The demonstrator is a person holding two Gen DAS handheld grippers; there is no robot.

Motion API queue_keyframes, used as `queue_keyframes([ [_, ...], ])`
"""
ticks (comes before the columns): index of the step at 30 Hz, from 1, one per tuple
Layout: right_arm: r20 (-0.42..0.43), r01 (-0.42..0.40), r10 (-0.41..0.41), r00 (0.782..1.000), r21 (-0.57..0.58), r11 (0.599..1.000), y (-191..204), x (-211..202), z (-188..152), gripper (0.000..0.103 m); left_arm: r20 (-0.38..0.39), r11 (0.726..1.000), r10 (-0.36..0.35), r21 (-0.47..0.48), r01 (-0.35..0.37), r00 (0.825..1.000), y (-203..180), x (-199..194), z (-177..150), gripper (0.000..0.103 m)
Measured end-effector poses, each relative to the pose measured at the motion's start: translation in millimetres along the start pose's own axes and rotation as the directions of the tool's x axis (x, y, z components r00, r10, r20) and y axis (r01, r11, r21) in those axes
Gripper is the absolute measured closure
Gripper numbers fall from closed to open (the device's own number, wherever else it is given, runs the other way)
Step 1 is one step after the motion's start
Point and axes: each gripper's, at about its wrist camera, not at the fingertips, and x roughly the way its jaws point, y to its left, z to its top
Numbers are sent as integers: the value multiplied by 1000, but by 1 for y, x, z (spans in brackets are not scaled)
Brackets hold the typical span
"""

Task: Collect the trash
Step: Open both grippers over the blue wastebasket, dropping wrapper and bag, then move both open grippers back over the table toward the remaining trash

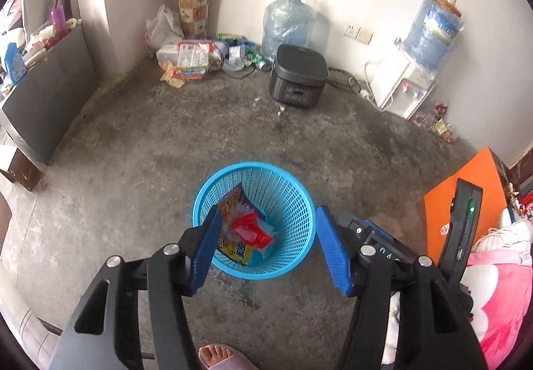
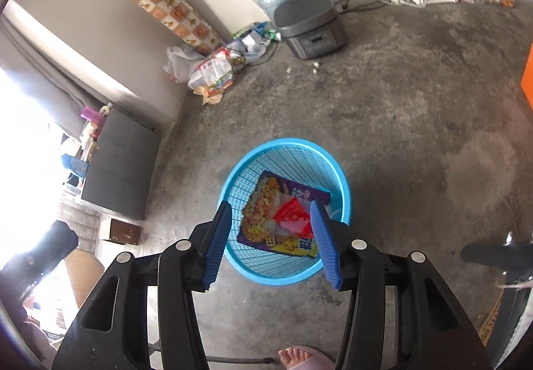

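Right now I am holding both grippers above the blue basket (image 1: 256, 220), and both are released with nothing between their pads. Nearest to me, my own foot (image 1: 221, 357) is showing at the bottom edge, so I am watching that I do not step into the basket and tip it, since it looks light and is standing free on the concrete floor (image 1: 133, 153). The left gripper (image 1: 266, 250) is pointing down and forward with its jaws spread about as wide as the basket mouth; the right gripper (image 2: 271, 243) is tilting down more steeply, jaws parted over the rim. Inside the basket, a noodle packet (image 2: 266, 203) is leaning against the mesh with a red wrapper (image 2: 294, 215) lying on it. I am judging that a low pass could knock the rim or drag those wrappers back out. Farther off, small white scraps (image 1: 280, 110) are lying near the dark cooker (image 1: 298, 76), and a pile of bags and cans (image 1: 196, 58) is sitting in the corner; reaching there risks snagging the cables on the floor.
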Motion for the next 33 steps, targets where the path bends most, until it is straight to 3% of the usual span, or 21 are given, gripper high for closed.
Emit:
queue_keyframes([
  [5, 130, -34, 52, 990, -136, 990, 39, -55, -5, 29, 162, 1000, 6, 2, -7, 987, -1, -89, -10, 32],
  [9, 231, -39, 98, 968, -247, 968, 67, -98, -16, 17, 268, 998, 54, -32, -47, 962, 7, -157, -32, 20],
  [11, 282, -31, 125, 951, -315, 949, 82, -119, -23, 8, 316, 997, 74, -60, -58, 946, 14, -189, -47, 15],
  [14, 361, 9, 154, 920, -411, 912, 104, -146, -39, 8, 396, 990, 112, -121, -69, 911, 28, -236, -74, 7],
  [17, 387, 18, 212, 898, -512, 859, 123, -168, -56, 8, 467, 978, 170, -187, -91, 868, 47, -284, -107, 6],
  [20, 365, 10, 266, 892, -605, 796, 135, -181, -77, 8, 500, 957, 253, -254, -139, 828, 68, -331, -142, 6],
  [22, 334, -14, 302, 893, -651, 759, 138, -185, -96, 8, 522, 933, 329, -306, -188, 787, 82, -364, -170, 6],
  [23, 303, -32, 317, 899, -675, 738, 142, -185, -106, 8, 525, 918, 373, -330, -221, 765, 88, -380, -186, 6],
  [26, 164, -133, 361, 918, -731, 669, 152, -180, -136, 8, 497, 867, 482, -389, -311, 721, 106, -424, -235, 6],
  [31, -42, -305, 425, 904, -761, 573, 188, -178, -174, 8, 385, 755, 621, -528, -389, 683, 132, -469, -316, 6],
  [33, -104, -356, 446, 889, -768, 532, 202, -182, -189, 9, 334, 715, 650, -573, -401, 682, 139, -474, -345, 6],
])
